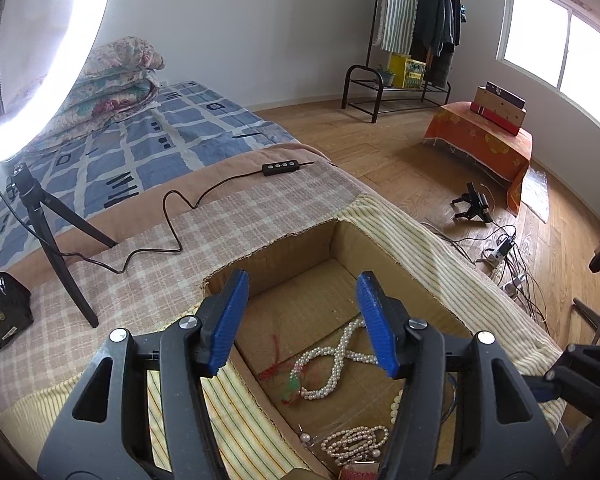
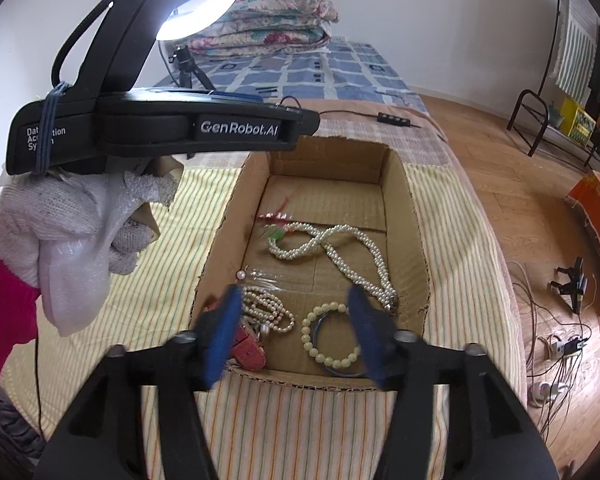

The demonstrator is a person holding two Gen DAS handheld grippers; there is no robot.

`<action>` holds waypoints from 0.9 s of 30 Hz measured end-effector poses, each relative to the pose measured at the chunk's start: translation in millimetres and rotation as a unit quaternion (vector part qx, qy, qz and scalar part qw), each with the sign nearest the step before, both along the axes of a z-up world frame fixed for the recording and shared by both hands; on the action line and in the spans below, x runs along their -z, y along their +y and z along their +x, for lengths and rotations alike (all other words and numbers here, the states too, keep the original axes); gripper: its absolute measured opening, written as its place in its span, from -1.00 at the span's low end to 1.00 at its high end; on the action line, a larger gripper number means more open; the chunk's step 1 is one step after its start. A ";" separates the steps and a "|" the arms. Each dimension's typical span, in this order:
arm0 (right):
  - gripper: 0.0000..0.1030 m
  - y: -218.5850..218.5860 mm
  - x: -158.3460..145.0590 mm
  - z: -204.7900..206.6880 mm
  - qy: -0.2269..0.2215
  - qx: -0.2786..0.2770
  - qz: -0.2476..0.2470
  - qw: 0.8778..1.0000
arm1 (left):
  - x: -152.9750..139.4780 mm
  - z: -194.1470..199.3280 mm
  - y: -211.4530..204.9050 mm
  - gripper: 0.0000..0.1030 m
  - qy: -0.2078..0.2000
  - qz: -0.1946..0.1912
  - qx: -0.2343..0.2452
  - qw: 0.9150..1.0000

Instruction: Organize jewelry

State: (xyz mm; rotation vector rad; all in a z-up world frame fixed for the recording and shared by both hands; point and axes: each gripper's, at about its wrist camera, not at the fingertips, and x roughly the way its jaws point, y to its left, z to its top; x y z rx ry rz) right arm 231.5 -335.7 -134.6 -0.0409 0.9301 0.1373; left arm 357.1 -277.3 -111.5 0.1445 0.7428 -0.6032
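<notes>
An open cardboard box [image 2: 408, 216] sits sunk in the striped bed cover and holds jewelry. Inside lie a twisted pearl necklace [image 2: 340, 254], a bundle of small pearls [image 2: 266, 308], a pale bead bracelet [image 2: 326, 334] over a dark bangle, a red pouch [image 2: 248, 350] and a red and green charm [image 2: 276, 224]. My right gripper [image 2: 296, 330] is open and empty above the box's near end. My left gripper [image 1: 302, 322] is open and empty above the box; the twisted necklace [image 1: 332, 364] lies below it. The left gripper's body [image 2: 160, 128] shows at upper left in the right wrist view.
A lit ring light on a tripod [image 1: 56, 240] stands on the bed at left, its cable and remote [image 1: 280, 169] across the blanket. A black jewelry stand [image 1: 0, 316] is at far left. Folded quilts [image 2: 268, 24] lie behind. Cables [image 2: 556, 364] cover the floor at right.
</notes>
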 end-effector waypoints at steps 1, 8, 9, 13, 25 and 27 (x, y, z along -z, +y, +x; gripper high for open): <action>0.17 0.7 -1.5 -0.3 -0.003 0.001 -0.002 1.000 | -0.7 0.0 0.4 0.22 -0.001 0.000 0.000 1.000; 0.30 5.9 -8.2 -2.3 -0.012 0.009 -0.018 1.000 | -9.7 -5.9 10.1 0.27 -0.009 -0.002 -0.005 1.000; 0.30 7.2 -9.6 -3.1 -0.013 0.009 -0.019 1.000 | -12.0 -8.2 11.8 0.27 -0.010 -0.002 -0.006 1.000; 0.30 11.3 -15.8 -8.0 -0.021 0.009 -0.023 0.999 | -23.1 -18.6 22.4 0.28 -0.019 -0.006 -0.013 1.000; 0.30 14.9 -46.8 -29.1 -0.063 0.020 -0.028 0.997 | -68.0 -63.4 67.1 0.28 -0.051 -0.030 -0.037 0.998; 0.30 14.5 -51.7 -32.2 -0.070 0.022 -0.028 0.997 | -74.7 -72.0 72.0 0.28 -0.056 -0.033 -0.038 0.997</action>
